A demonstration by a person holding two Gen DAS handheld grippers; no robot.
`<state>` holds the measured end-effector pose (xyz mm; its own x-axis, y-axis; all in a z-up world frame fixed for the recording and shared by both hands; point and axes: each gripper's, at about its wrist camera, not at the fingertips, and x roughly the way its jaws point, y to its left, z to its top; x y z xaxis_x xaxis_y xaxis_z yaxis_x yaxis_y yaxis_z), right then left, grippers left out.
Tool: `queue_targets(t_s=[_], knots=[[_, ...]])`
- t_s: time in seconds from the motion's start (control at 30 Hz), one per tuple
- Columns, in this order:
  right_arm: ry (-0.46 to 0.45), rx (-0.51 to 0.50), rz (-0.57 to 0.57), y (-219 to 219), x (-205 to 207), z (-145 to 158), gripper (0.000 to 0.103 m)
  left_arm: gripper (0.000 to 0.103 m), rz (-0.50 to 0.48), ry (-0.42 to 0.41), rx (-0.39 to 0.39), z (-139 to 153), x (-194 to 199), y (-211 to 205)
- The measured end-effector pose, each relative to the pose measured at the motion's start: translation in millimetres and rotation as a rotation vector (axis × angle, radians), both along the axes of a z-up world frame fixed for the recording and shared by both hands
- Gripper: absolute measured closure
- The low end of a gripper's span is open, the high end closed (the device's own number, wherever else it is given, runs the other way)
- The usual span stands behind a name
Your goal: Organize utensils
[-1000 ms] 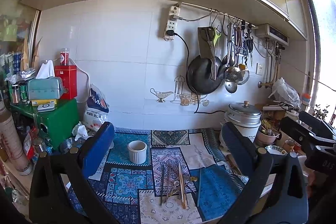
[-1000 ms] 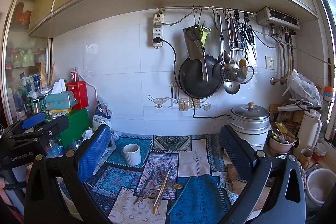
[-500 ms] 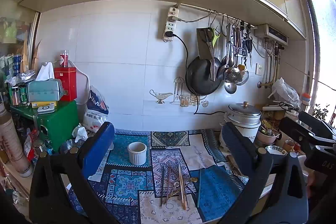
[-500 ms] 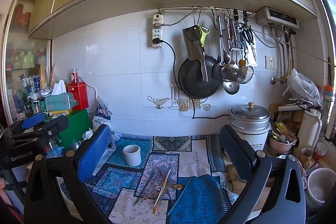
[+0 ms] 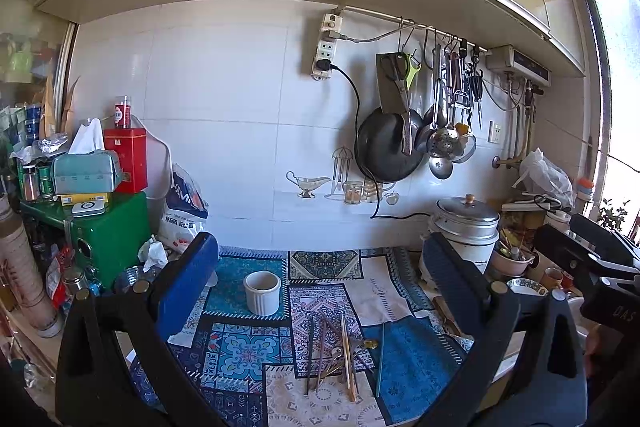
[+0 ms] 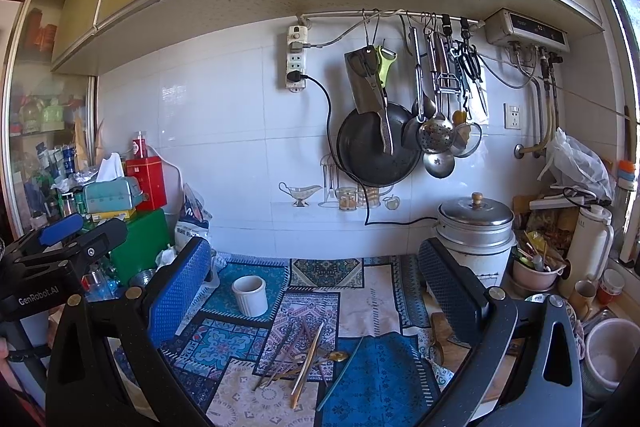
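A loose pile of chopsticks and spoons lies on a patterned cloth; it also shows in the right wrist view. A teal chopstick lies at the pile's right. A white ribbed ceramic cup stands upright behind the pile, also in the right wrist view. My left gripper is open and empty, held well above and before the pile. My right gripper is open and empty, likewise back from the pile.
A steel-lidded cooker stands at the right back. A green box with a tissue box and red tin stands at the left. A pan and utensils hang on the wall. Bowls and cups crowd the right edge.
Both views have shifted only slightly. Both grippers stay open and empty. Nothing on the counter has moved.
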<state>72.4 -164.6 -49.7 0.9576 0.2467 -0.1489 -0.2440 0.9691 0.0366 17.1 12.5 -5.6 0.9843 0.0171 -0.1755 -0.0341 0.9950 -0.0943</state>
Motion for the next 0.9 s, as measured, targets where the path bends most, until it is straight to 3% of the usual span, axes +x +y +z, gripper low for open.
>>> queue_targets(t_s=[0.63,0.9], knots=[[0.041,-0.006,-0.023,-4,27,-10,0.0,0.0,-0.055,0.039,0.007,-10,37,-4],[0.138,-0.056,-0.098,-7,66,-38,0.0,0.0,-0.106,0.152,-0.011,-41,94,-1]])
